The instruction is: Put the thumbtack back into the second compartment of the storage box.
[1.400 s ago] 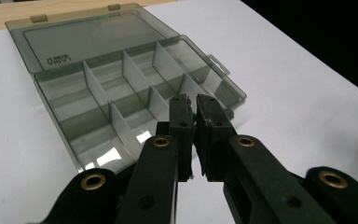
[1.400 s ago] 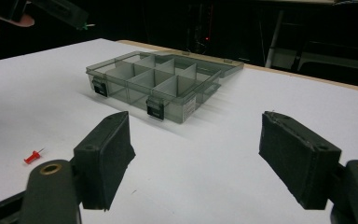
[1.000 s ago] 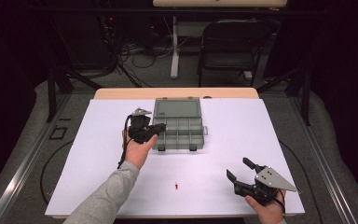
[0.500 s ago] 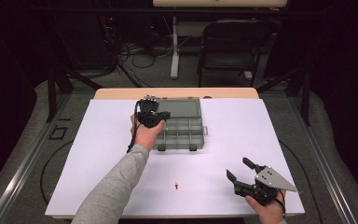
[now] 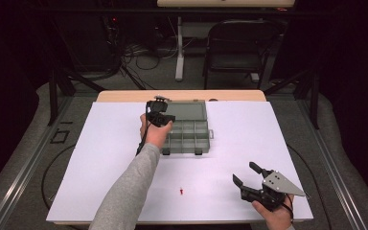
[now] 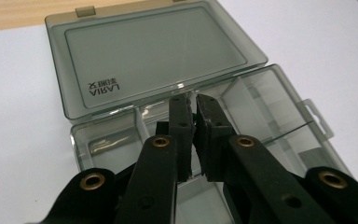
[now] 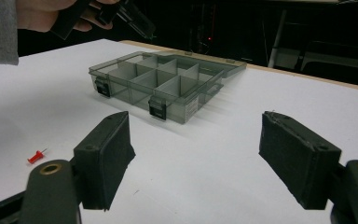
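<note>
Right gripper (image 5: 247,178): sat nearest the person, at the near right corner of the table (image 5: 100,191). Jaws spread wide, nothing between them. In its own view the two pads (image 7: 103,158) framed bare white surface; the hand below was cut off by the bottom edge of the high view.

Push pin (image 5: 181,191): small, red, lay alone on the white sheet, well apart from both grippers and from the box. In the right gripper view it showed at the left (image 7: 36,157), near the left pad. Its point was too small to make out.

Left sleeve (image 5: 124,191): grey, ran up from the bottom edge to the box.

Left gripper (image 5: 159,117): held above the near left part of the organiser box (image 5: 191,136). Jaws nearly together, a thin slit between the pads (image 6: 182,130). A speck of green sat in that slit; too small and shaded to say what it was. Whether the tips touched the box could not be told.

Organiser box: smoky clear plastic, in the middle of the table, divided into compartments. Several dividers were hidden behind the jaws in the left gripper view.

Lid (image 6: 154,51): open, laid back flat towards the far edge, lettering seen upside down.

Beyond the table: a dark chair (image 5: 235,48) and cables, mostly lost in shadow.
</note>
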`<state>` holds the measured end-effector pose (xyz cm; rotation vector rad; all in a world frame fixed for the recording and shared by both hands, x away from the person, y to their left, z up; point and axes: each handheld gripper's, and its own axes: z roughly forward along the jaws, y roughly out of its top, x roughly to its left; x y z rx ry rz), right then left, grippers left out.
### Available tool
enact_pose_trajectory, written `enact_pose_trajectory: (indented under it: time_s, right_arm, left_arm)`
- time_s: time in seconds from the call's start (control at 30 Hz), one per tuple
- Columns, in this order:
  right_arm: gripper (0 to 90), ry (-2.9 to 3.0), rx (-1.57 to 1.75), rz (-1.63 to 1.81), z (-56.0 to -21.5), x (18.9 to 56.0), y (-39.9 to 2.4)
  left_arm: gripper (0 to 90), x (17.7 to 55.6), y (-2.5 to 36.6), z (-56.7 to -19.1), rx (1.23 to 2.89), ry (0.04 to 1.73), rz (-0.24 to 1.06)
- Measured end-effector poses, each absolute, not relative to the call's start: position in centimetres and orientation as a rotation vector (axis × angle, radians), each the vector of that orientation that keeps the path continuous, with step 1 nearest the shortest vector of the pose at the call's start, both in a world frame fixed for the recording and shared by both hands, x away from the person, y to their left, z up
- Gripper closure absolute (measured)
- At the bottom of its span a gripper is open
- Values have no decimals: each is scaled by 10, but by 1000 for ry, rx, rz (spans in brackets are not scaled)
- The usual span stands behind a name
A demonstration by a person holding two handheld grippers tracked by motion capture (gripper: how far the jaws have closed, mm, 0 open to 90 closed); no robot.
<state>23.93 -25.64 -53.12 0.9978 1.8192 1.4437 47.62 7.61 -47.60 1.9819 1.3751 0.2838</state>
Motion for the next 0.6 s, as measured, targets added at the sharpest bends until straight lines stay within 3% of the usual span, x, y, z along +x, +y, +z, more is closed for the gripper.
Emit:
enact_pose_trajectory:
  time_s: [0.6]
  right_arm:
    - [244, 1830, 992, 1442, -531, 239, -256]
  left_arm:
    - [851, 480, 60, -500, 2046, 1433, 277]
